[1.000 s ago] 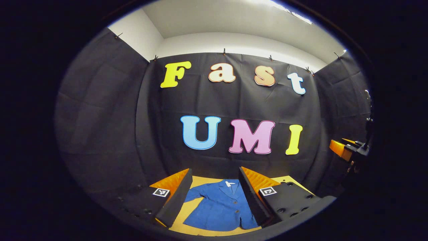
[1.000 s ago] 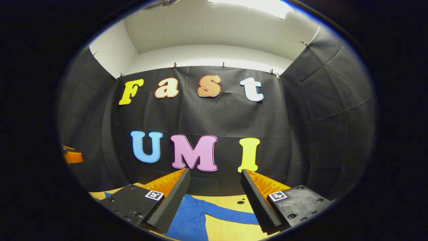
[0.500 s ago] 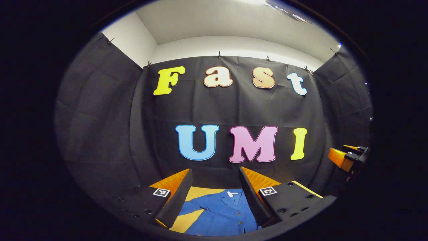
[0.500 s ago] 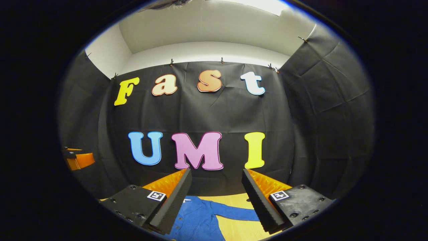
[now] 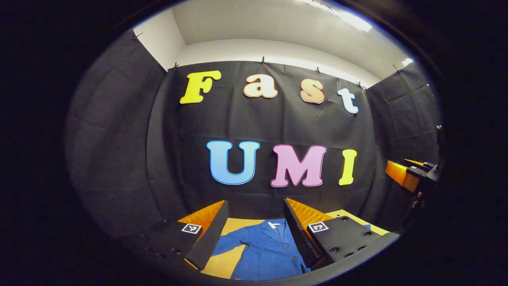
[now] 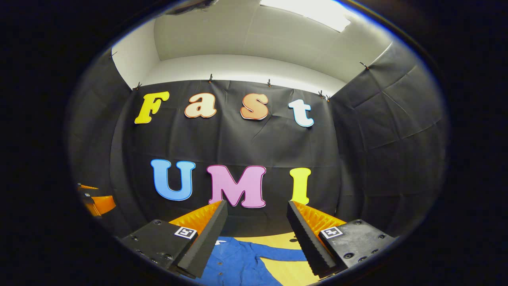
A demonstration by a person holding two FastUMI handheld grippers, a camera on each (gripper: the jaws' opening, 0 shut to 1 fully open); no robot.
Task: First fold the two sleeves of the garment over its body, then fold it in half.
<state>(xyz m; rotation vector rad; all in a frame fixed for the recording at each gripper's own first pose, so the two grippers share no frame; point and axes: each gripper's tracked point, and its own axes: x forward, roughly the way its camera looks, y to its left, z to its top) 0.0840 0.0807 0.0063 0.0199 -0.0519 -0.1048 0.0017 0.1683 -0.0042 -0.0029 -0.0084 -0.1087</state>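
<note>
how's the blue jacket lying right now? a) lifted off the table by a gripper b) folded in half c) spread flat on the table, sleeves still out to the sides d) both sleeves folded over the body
C: the blue jacket lies flat on the table, one sleeve out to the side in the left gripper view, the other sleeve stretched across the table in the right gripper view; the left gripper and right gripper are open above it.

Jacket flat on counter, collar toward back wall; left tongs above it, right tongs over sleeve.
</note>
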